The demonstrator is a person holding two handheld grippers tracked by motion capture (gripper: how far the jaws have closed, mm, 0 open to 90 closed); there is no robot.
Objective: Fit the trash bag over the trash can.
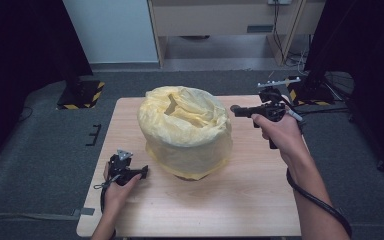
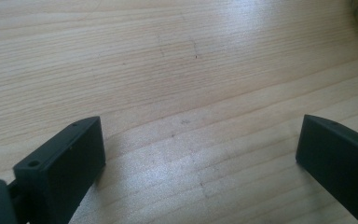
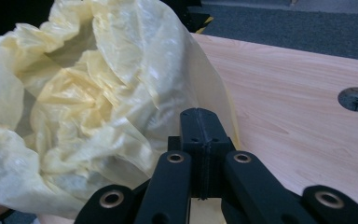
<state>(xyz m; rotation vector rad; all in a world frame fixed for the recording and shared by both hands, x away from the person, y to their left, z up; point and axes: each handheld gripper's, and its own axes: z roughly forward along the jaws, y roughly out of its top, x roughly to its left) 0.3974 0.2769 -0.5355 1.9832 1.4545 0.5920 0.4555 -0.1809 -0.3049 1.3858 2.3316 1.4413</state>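
Centre frame: crinkled yellow plastic bag (image 1: pixel 185 131) lining a round bin. Right gripper (image 1: pixel 236 110), clenched empty, approaches its rim, needing to open; left gripper (image 1: pixel 142 172) released, lower left.

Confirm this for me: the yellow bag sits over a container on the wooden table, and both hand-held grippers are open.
Not quite. The right hand-held gripper is shut, as the right gripper view shows. The left hand-held gripper is open over the wooden table, and the yellow bag does cover a container.
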